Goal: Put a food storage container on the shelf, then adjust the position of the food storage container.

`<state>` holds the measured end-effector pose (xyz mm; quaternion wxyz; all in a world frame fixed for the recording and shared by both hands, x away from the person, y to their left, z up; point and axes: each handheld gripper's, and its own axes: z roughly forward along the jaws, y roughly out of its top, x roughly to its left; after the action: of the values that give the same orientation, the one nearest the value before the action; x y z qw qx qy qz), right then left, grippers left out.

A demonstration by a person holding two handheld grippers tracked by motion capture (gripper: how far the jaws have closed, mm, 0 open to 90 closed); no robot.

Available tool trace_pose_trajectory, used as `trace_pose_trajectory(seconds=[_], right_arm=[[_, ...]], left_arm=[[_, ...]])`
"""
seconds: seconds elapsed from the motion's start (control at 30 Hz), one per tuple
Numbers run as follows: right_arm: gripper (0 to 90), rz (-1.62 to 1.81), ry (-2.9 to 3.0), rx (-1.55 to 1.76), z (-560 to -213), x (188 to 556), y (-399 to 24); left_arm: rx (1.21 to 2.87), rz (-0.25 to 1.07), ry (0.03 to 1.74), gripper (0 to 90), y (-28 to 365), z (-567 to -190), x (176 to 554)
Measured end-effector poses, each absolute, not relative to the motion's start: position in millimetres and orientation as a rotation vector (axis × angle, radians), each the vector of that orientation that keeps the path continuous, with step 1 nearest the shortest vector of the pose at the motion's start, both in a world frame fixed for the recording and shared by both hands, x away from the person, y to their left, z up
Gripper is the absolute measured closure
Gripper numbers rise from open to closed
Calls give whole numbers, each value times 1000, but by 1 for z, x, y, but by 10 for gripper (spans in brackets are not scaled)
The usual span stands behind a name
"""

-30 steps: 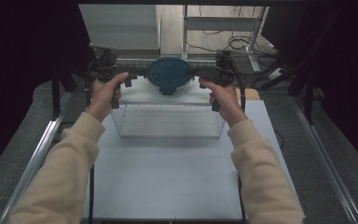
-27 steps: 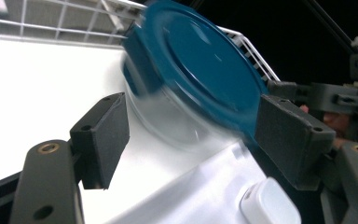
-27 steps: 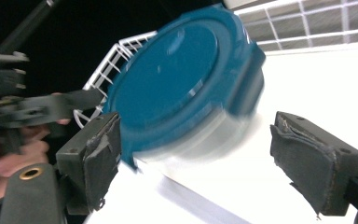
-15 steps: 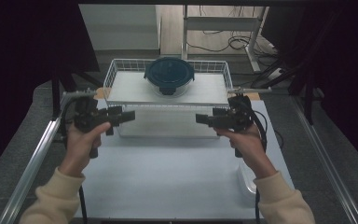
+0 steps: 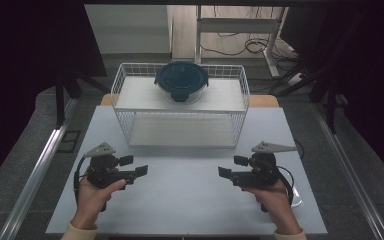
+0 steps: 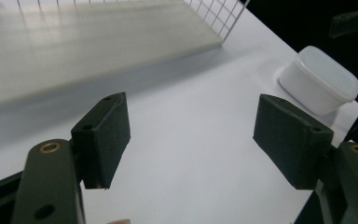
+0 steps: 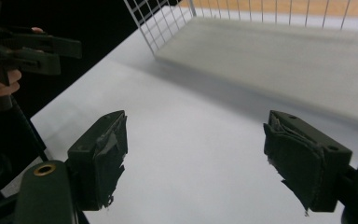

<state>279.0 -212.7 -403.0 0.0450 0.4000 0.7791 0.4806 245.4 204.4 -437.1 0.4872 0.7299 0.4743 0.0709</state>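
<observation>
A white wire basket (image 5: 122, 82) stands at the back middle of the white table (image 5: 180, 200). A round glass container with a dark teal lid (image 5: 181, 79) rests on the basket's upper shelf. My left gripper (image 5: 135, 165) is held low over the table's near left and points to the right, open and empty (image 6: 193, 135). My right gripper (image 5: 231, 166) faces it from the near right, open (image 7: 196, 154). Its jaws have just been closing a little with nothing between them. The basket's lower board (image 6: 98, 42) (image 7: 279, 51) lies ahead of both.
A small white lidded tub (image 6: 319, 79) sits on the table's near right corner, partly behind my right hand (image 5: 298, 201). Metal rails (image 5: 40, 165) run along both sides of the table. Bare tabletop lies between the grippers and the basket.
Both hands have drawn back from the basket's upper corners toward the near edge and sunk lower. The grippers now face each other over the table. The basket stays at the back.
</observation>
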Motion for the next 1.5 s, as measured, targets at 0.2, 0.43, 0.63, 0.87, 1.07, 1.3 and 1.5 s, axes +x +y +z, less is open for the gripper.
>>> trace_pose_trajectory(seconds=[0.2, 0.43, 0.63, 0.87, 1.07, 1.3, 1.5], right_arm=[[218, 1419, 2363, 1249, -422, 263, -226], [235, 1376, 2374, 1231, -431, 260, -229], [235, 1371, 2379, 1206, -431, 260, -226], [233, 1371, 2349, 1227, -430, 260, -233], [236, 1344, 2293, 1242, -422, 252, -245], [272, 1306, 2267, 1271, -419, 252, -255], [364, 1215, 2253, 1309, -423, 258, -270]], left_arm=[[1795, 159, 1183, 269, 207, -458, 231], [1817, 163, 1163, 269, 202, -460, 225], [1801, 142, 1152, 267, 204, -459, 224], [1828, 124, 1132, 256, 194, -459, 227], [1840, 118, 1118, 255, 190, -458, 231], [1854, 84, 1119, 250, 183, -464, 235], [1866, 85, 1150, 250, 183, -467, 236]])
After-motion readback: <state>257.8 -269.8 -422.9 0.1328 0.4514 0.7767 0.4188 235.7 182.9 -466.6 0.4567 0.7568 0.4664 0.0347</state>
